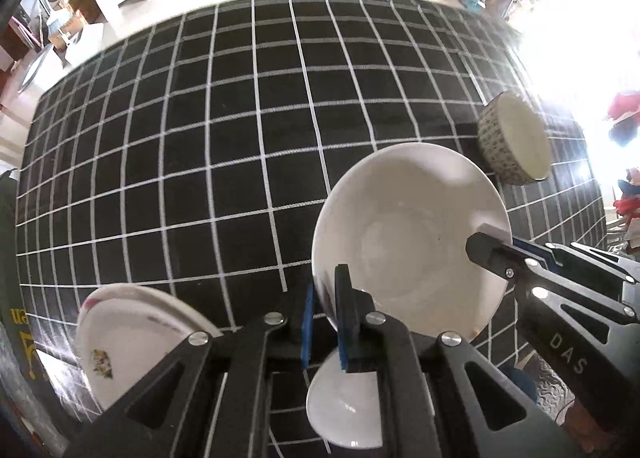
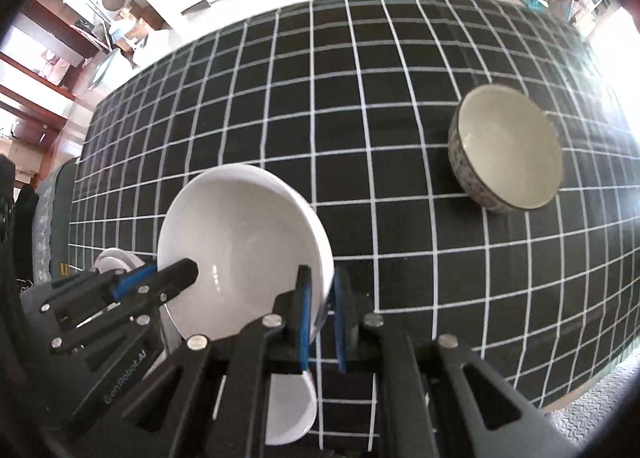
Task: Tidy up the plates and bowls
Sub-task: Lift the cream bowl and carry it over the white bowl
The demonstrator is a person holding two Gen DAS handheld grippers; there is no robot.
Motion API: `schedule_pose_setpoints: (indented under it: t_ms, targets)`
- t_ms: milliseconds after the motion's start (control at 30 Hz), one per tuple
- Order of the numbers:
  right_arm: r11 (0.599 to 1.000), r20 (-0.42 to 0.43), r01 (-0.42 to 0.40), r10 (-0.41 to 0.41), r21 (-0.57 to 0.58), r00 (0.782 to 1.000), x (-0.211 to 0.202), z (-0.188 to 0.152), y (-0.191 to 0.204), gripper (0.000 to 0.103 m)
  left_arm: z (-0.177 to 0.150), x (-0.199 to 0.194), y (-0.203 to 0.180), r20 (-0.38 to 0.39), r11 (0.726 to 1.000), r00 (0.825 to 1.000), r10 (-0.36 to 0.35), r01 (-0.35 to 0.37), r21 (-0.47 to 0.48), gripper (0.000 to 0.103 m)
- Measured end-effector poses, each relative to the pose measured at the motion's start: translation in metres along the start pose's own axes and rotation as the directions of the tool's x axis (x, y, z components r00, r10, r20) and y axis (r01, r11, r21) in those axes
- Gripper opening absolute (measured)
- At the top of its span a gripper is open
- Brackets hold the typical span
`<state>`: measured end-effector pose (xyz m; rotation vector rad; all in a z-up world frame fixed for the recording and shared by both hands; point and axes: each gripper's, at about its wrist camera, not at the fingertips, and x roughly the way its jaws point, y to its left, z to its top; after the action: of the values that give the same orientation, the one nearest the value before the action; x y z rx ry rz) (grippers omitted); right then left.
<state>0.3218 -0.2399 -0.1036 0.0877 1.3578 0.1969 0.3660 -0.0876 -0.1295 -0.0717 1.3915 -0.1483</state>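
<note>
A large white bowl [image 1: 400,242] [image 2: 248,234] hangs tilted above the black checked tablecloth [image 1: 200,137], gripped at two opposite points of its rim. My left gripper [image 1: 326,286] is shut on the near rim in the left wrist view, and shows at the bowl's left edge in the right wrist view [image 2: 188,272]. My right gripper [image 2: 323,278] is shut on the other side of the rim and enters the left wrist view from the right [image 1: 486,244]. A patterned bowl [image 1: 512,141] [image 2: 508,149] stands on the cloth to the right.
A flower-printed plate [image 1: 120,346] [image 2: 116,262] lies at the near left. A small white dish [image 1: 344,410] [image 2: 288,414] sits on the cloth below the grippers. The tablecloth's [image 2: 440,57] far edge meets a pale floor with shelves and bags beyond.
</note>
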Motion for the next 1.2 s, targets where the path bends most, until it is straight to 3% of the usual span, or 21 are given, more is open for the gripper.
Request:
schedule_pose_setpoints:
  t_ms: [300, 467, 1200]
  targets:
    - [0.999, 0.045, 0.013, -0.012, -0.038, 0.999, -0.040, -0.027, 0.011, 0.013, -0.025, -0.057, 0.012, 0.066, 1.000, 0.998, -0.002, 0.002, -0.001, 0.008]
    - [0.998, 0.044, 0.022, -0.020, -0.054, 0.999, -0.039, -0.039, 0.033, 0.013, -0.041, -0.069, 0.008, 0.077, 1.000, 0.997, 0.000, 0.001, -0.009, 0.008]
    - [0.996, -0.065, 0.062, -0.066, -0.071, 0.996, 0.004, -0.084, 0.034, 0.013, -0.098, -0.030, -0.008, -0.013, 1.000, 1.000, 0.013, -0.013, -0.023, 0.008]
